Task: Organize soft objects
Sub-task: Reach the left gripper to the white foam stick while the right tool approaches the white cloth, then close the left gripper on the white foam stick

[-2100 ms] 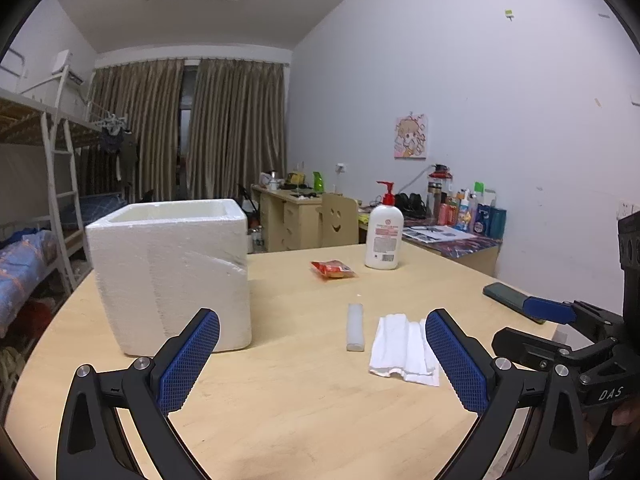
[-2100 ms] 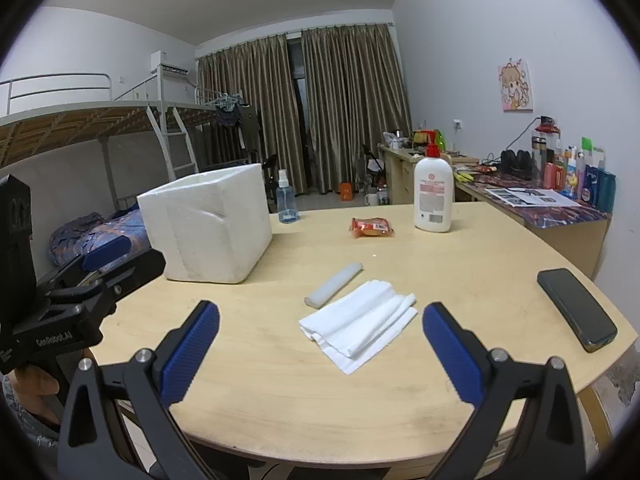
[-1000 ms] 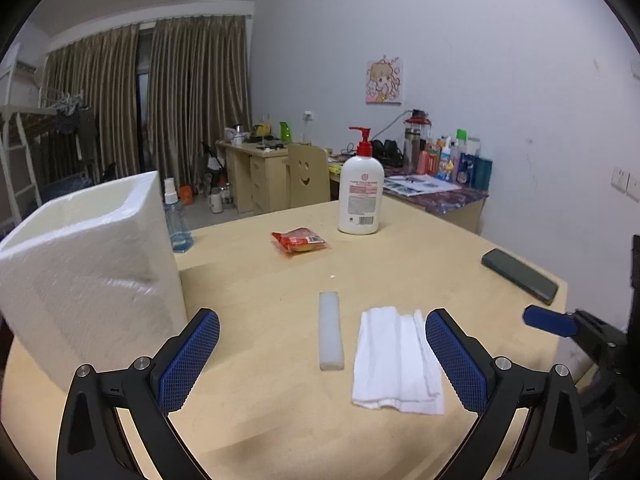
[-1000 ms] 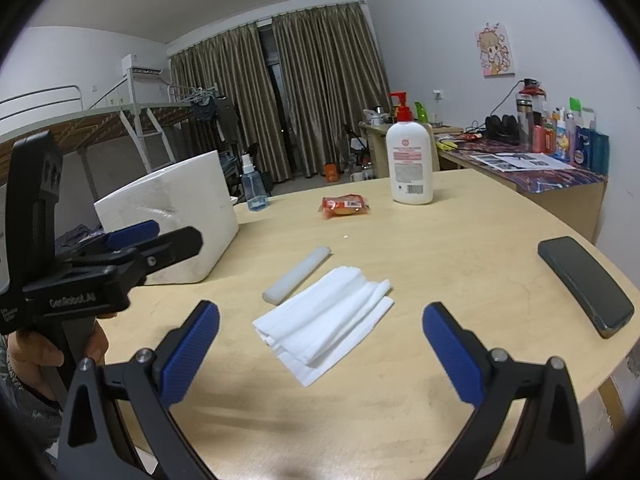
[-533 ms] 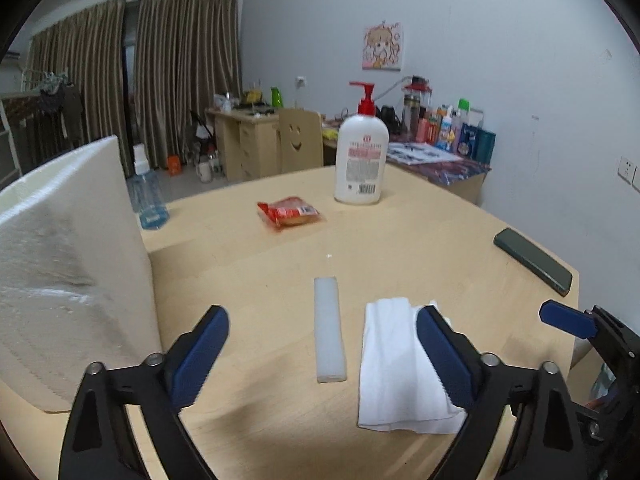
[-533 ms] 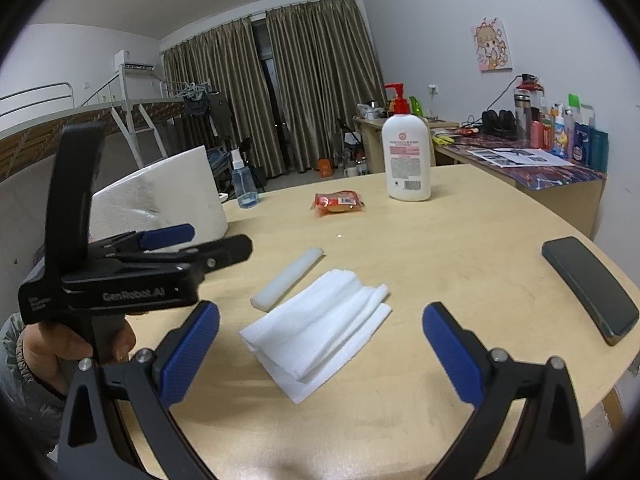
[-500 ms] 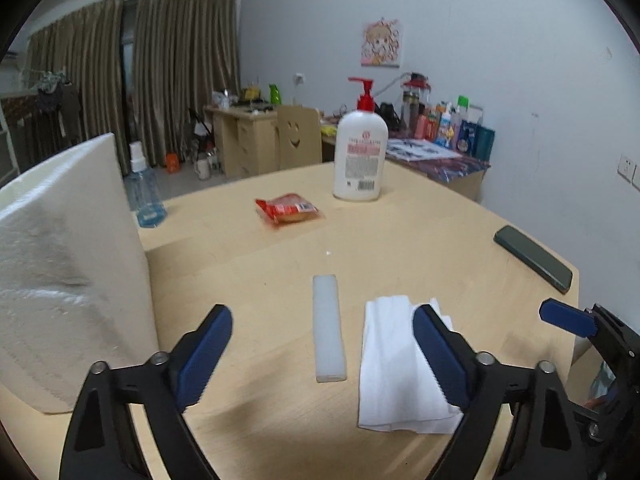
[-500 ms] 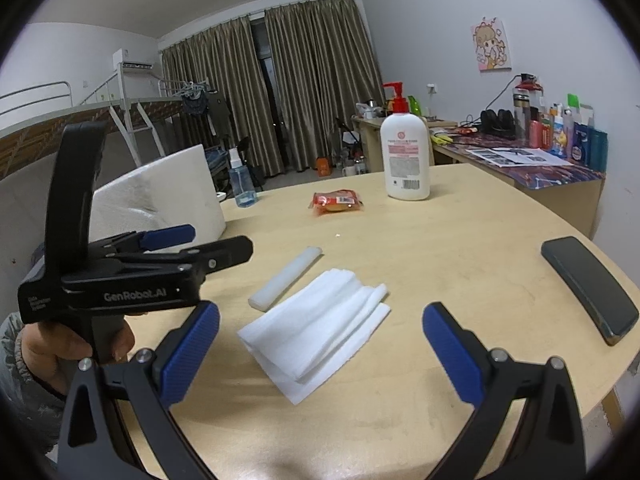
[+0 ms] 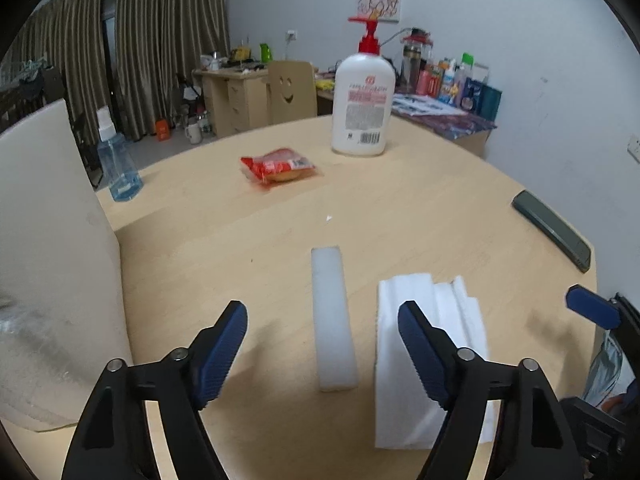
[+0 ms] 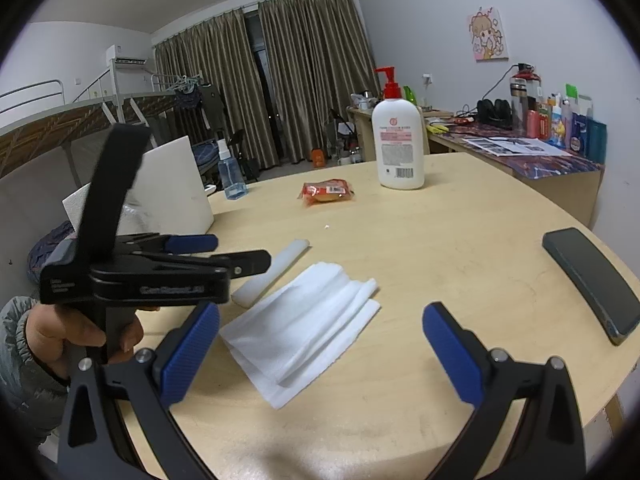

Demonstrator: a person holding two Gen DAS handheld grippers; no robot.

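A white foam strip (image 9: 333,316) lies on the round wooden table (image 9: 400,208), with a folded white foam sheet (image 9: 432,344) to its right. My left gripper (image 9: 322,344) is open and empty, low over the table, its fingers on either side of the strip's near end. In the right wrist view the strip (image 10: 272,272) and the sheet (image 10: 304,328) lie ahead, and the left gripper (image 10: 236,254) reaches over the strip from the left. My right gripper (image 10: 320,352) is open and empty just short of the sheet.
A white foam box (image 9: 44,264) stands at the left. A red snack packet (image 9: 278,168), a lotion pump bottle (image 9: 362,108) and a small spray bottle (image 9: 116,160) stand further back. A dark phone (image 10: 592,280) lies near the table's right edge.
My left gripper has swung right and moved down and forward to the foam strip, its jaws narrowing a little. My right gripper has come closer to the foam sheet.
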